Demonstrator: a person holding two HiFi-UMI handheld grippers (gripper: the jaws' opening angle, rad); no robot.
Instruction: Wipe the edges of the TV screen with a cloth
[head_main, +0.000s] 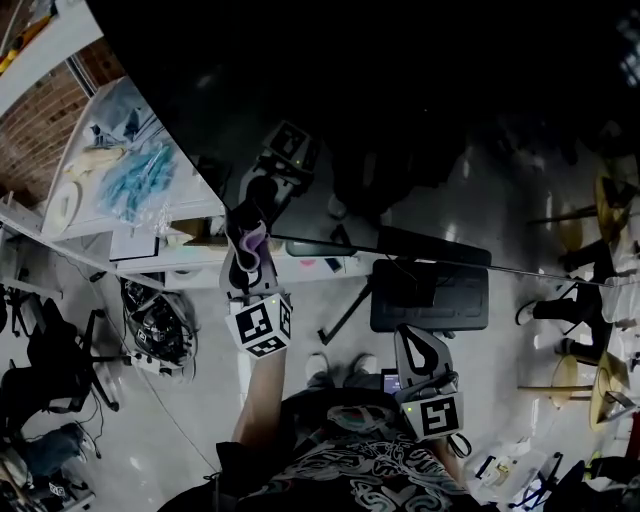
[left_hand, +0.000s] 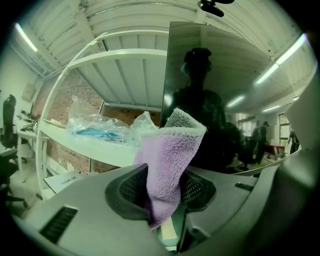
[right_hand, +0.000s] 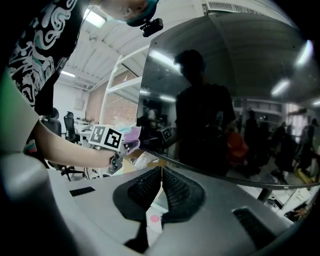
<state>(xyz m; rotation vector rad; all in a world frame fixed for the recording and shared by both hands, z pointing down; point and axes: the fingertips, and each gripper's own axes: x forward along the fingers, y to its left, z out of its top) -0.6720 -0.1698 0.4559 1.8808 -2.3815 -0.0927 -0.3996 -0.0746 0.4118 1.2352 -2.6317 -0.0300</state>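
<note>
The wiping step is judged to be in hand. The purple cloth (left_hand: 171, 162) is clamped between the jaws of the left gripper (head_main: 246, 232) and is held up at the left edge of the TV screen (head_main: 400, 80), near its lower corner. Whether the cloth touches the screen cannot be told. The jaws of the right gripper (head_main: 413, 345) are seen pressed together with nothing between them, at the lower right of the head view.

Next, the cloth would need to be pressed to the edge and drawn along it.

The grip on the cloth is shown plainly only in the left gripper view. The screen's whole lower edge is shown only in the right gripper view.
</note>
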